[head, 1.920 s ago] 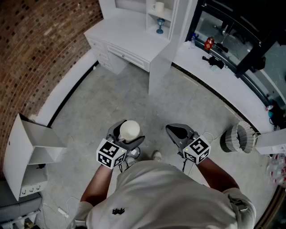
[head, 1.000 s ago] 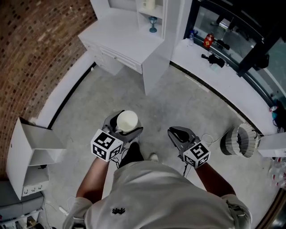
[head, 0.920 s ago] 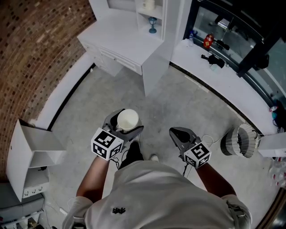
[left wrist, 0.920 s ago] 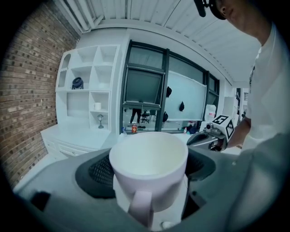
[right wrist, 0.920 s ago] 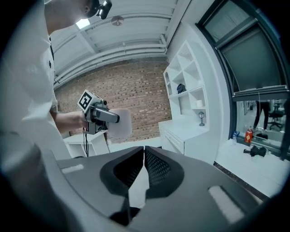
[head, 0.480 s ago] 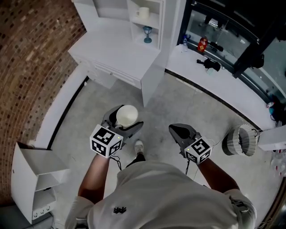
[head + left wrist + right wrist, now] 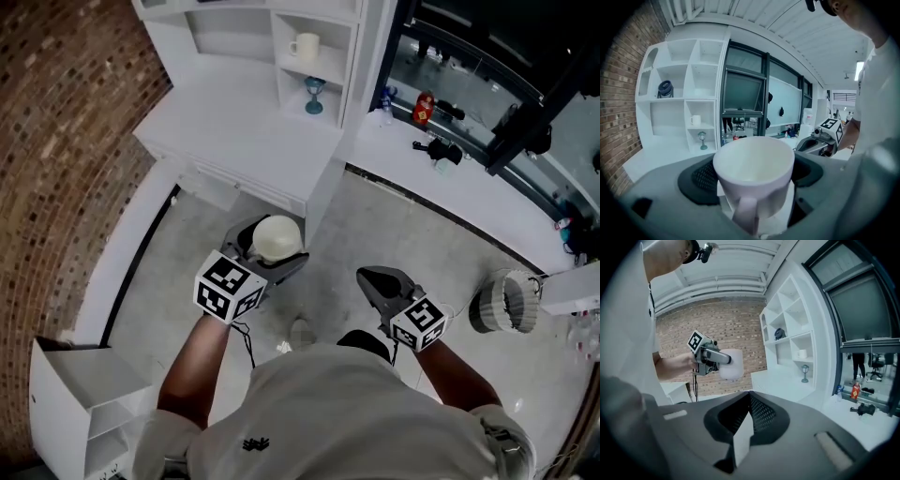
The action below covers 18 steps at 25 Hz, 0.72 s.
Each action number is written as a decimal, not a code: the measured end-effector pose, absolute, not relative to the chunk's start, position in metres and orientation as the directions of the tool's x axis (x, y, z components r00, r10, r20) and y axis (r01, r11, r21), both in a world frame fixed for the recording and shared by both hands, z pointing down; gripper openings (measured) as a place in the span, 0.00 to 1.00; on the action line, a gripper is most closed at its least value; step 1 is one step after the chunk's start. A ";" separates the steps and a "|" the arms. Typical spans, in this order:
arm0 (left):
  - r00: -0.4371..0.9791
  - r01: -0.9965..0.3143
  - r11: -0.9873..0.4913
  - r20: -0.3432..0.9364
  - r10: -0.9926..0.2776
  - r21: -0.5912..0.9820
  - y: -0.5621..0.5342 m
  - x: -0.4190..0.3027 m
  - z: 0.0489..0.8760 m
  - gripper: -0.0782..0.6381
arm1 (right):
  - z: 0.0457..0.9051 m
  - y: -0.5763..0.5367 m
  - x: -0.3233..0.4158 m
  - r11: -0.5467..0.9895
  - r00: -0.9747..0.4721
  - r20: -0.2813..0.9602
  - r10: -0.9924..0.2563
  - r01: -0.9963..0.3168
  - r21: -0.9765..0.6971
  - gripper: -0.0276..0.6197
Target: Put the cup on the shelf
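Since the earlier frames the shelf (image 7: 323, 28) has drawn nearer in the head view and both grippers have travelled toward it, with the cup (image 7: 277, 238) in the same grip throughout. The left gripper (image 7: 269, 248) is closed on the cup, its jaws spread wide on either side of the body; the cup rides upright, mouth up, handle turned back toward the person. That probably keeps the handle clear of the pads and lets the base be set down flat. The cup is in the air over the floor (image 7: 394, 225), just short of the desk (image 7: 234, 131) and well apart from the shelf. The right gripper (image 7: 373, 278) has its jaws together on nothing and is carried level beside the left, apparently idle. One open compartment already holds a mug (image 7: 305, 45), with a small goblet-like ornament (image 7: 314, 94) on the tier below — the free bays beside them look like the likely targets. Surroundings: grey floor, brick wall (image 7: 56, 141) at left, dark glazing with a white ledge (image 7: 450, 178) at right.
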<state>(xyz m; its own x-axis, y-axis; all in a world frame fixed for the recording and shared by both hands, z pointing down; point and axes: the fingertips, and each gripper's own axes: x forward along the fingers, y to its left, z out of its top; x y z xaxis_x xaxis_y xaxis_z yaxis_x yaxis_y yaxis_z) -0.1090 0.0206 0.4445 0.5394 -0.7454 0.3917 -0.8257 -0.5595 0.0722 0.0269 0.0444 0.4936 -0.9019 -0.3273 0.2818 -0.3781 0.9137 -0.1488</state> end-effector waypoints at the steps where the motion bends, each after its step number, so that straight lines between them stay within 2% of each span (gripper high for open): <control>1: 0.545 -0.821 -0.566 0.391 -0.741 0.071 0.012 -0.112 0.443 0.72 | 0.494 0.039 0.025 0.911 -0.899 0.285 -0.332 -0.384 -0.148 0.06; 18: 0.527 -0.828 -0.560 0.369 -0.766 0.021 -0.174 -0.118 0.381 0.71 | 0.490 -0.112 0.058 0.917 -0.910 0.264 -0.319 -0.366 -0.155 0.06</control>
